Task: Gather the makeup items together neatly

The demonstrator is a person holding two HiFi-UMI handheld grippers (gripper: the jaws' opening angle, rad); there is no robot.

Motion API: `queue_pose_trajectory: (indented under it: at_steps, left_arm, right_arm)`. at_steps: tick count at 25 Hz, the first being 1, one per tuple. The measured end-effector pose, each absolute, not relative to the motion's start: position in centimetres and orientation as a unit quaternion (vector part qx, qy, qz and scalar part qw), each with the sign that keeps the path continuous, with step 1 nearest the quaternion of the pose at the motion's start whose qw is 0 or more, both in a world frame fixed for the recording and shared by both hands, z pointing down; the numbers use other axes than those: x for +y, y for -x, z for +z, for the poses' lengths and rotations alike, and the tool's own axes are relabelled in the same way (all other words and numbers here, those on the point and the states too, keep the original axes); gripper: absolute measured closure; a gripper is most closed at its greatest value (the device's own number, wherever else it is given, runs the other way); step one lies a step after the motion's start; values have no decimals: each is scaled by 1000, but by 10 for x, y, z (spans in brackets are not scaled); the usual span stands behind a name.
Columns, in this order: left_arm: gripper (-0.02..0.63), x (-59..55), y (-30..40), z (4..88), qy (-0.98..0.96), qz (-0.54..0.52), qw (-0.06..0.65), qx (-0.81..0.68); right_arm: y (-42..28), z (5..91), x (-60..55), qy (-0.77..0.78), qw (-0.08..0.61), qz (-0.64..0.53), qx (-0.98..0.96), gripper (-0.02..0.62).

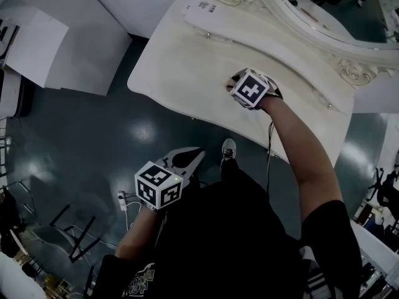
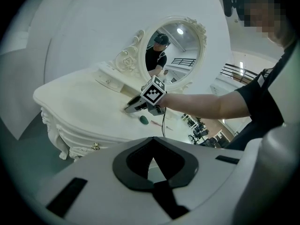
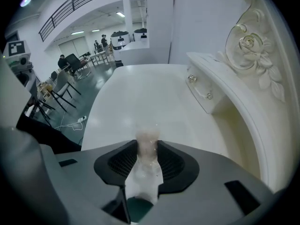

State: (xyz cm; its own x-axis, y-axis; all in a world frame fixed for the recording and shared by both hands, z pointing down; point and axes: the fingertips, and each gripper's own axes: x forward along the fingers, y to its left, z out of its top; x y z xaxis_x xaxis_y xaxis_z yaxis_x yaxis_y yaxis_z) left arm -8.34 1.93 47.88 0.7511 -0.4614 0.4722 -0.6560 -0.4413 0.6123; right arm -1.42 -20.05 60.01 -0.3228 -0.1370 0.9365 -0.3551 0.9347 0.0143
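White vanity table (image 1: 181, 55): right hand-held gripper (image 3: 149, 159) clamps clear tube (image 3: 147, 142); left hand-held gripper (image 2: 153, 168) closed.

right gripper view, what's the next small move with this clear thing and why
Probably carry the clear tube over to the green sponge and set it down next to it. The right gripper's jaws are closed on the tube above the table. The left gripper view shows the sponge lying close beside that gripper, a likely gathering spot.
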Motion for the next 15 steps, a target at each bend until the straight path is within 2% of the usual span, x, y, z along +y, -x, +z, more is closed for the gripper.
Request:
queue_pose_trajectory:
  at_steps: [9, 15]
  left_arm:
    - [598, 13, 85, 477, -846, 120, 408, -322]
    - [598, 11, 86, 473, -854, 126, 398, -311]
  right_arm:
    - [15, 600, -199, -137, 574, 85, -803, 431]
    - [19, 563, -191, -141, 520, 83, -838, 396]
